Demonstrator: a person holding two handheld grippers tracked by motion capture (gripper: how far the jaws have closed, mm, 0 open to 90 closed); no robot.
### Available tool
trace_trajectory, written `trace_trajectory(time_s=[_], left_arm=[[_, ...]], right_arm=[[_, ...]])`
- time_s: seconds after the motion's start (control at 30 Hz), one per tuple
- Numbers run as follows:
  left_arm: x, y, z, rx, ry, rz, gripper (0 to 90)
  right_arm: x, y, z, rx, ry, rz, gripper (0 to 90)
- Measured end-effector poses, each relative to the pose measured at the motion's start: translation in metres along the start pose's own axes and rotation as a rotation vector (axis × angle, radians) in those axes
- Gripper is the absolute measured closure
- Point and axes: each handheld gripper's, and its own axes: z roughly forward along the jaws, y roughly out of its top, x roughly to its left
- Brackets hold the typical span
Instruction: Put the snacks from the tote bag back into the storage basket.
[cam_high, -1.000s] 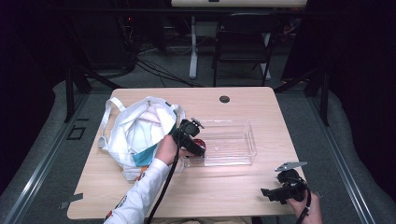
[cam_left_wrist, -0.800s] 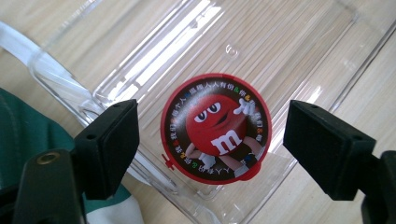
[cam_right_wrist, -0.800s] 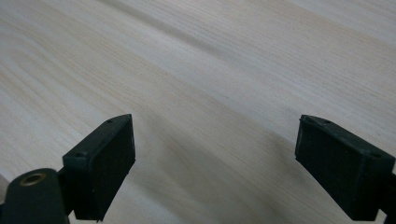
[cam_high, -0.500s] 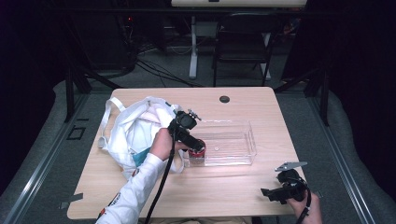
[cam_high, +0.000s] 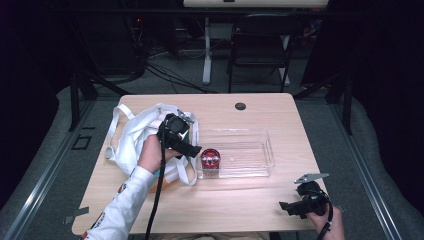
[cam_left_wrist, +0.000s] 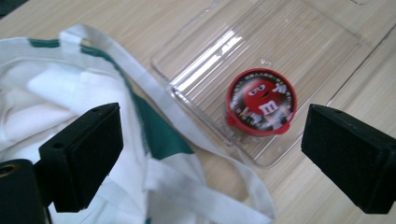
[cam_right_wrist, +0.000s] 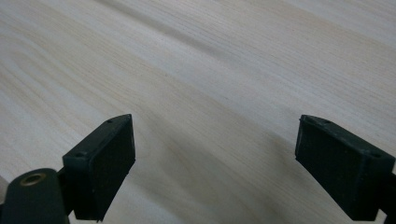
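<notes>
Left tool (cam_high: 194, 149) — above wooden table (cam_high: 250, 210)

The print on the red tin (cam_left_wrist: 261, 101) is too small to read, and the white bag (cam_left_wrist: 70, 102) runs off the frame's left edge.

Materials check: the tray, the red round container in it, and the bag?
Tray: clear glossy rigid plastic, likely; wood grain shows through, glare streaks.
Red round container: seemingly plastic, glossy printed lid.
Bag: white woven fabric with green trim, matte; folds and limp straps.
</notes>
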Motion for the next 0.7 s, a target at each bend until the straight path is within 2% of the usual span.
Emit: trace_trajectory(time_s=[0.23,0.27,0.33,0.4,0.5,0.7], left_arm=[[0.018,-0.023,-0.017,-0.001,0.036,-0.035,5.2],[0.020,-0.026,-0.019,-0.002,0.042,-0.041,5.0],[0.024,-0.034,-0.023,-0.001,0.053,-0.050,4.1],[0.028,-0.042,-0.027,0.003,0.067,-0.063,3.4],[0.034,-0.055,-0.033,0.012,0.077,-0.083,1.8],[0.046,-0.081,-0.040,0.025,0.106,-0.124,0.2]], right_arm=[[0.000,0.000,0.000,0.009,0.002,-0.004,11.5],[0.001,-0.001,0.002,-0.022,0.002,0.021,11.5],[0.001,-0.001,0.002,-0.021,0.001,0.021,11.5],[0.000,0.000,0.000,0.005,-0.001,0.000,11.5],[-0.001,0.001,0.000,0.017,-0.010,-0.009,11.5],[0.000,0.000,0.000,0.006,-0.002,0.004,11.5]])
